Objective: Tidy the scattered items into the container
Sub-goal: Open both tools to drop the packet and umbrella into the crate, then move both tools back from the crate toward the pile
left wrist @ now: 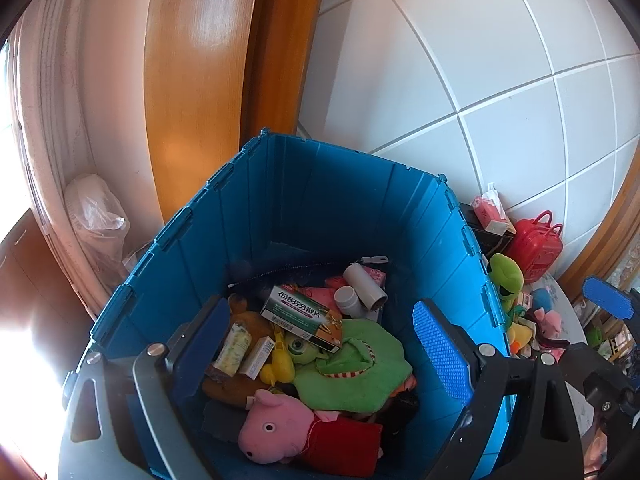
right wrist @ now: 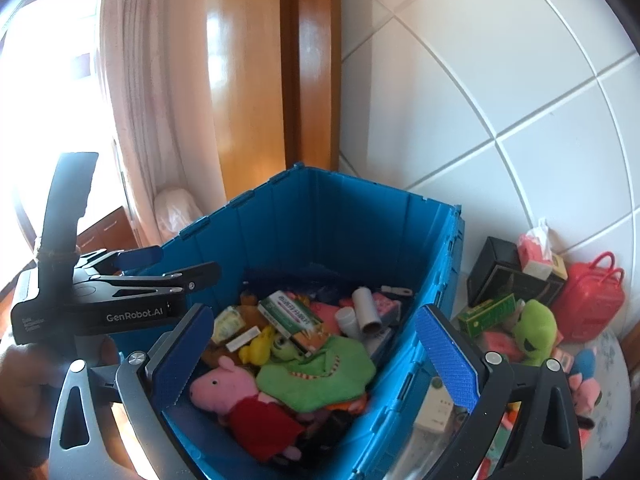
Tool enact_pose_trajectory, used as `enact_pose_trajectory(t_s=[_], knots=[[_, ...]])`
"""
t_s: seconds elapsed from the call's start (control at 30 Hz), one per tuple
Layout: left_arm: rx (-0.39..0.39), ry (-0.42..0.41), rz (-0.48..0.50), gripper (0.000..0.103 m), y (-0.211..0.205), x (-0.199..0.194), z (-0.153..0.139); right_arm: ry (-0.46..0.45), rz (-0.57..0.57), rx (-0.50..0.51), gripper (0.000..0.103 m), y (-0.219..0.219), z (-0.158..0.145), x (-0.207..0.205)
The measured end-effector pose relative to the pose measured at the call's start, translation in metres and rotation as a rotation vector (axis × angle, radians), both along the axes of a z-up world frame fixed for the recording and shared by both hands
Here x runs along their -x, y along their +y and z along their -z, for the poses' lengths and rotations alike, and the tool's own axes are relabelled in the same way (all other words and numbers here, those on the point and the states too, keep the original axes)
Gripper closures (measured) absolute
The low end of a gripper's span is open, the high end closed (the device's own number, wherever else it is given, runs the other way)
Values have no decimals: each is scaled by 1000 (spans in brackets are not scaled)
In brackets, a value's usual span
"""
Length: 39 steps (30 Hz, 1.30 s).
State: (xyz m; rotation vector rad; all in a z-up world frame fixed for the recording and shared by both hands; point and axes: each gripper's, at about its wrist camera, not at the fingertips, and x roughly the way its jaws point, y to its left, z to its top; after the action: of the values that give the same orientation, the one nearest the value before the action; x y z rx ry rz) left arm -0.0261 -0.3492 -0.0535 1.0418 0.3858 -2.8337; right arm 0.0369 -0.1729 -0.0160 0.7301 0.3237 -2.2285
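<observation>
A blue crate (left wrist: pixel 320 200) (right wrist: pixel 340 220) stands open against the tiled wall. Inside lie a pink pig plush (left wrist: pixel 276 428) (right wrist: pixel 224 384), a green plush (left wrist: pixel 352 376), a green-and-white medicine box (left wrist: pixel 300 312), a white bottle and a cardboard tube. My left gripper (left wrist: pixel 324 344) hovers over the crate, open, with nothing between its blue pads. My right gripper (right wrist: pixel 316 356) is open over the crate's right side, likewise holding nothing. Right of the crate lie a green alien plush (right wrist: pixel 534 328), a red toy case (right wrist: pixel 592 304), a tissue pack (right wrist: pixel 536 252) and a green box (right wrist: pixel 486 312).
A black box (right wrist: pixel 504 276) stands by the wall behind the loose items. A white plastic bag (left wrist: pixel 96 208) sits left of the crate beside a wooden door frame (left wrist: pixel 200 80) and a curtain. Small toys cover the round surface at the right.
</observation>
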Motion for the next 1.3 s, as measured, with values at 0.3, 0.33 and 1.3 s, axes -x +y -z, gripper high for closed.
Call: enact_pose_trajectory(t_s=[0.3,0.33,1.3], knots=[[-1,15,30,9,21,-6,-5,-7,14,15,0,21,-2,-9],[0,16,31,9,24,-7,-6,-10,15,16,0,24,-2,-10],[74,-34,123,9,210,-23,-3,-62,97,57,0,216,11,5]])
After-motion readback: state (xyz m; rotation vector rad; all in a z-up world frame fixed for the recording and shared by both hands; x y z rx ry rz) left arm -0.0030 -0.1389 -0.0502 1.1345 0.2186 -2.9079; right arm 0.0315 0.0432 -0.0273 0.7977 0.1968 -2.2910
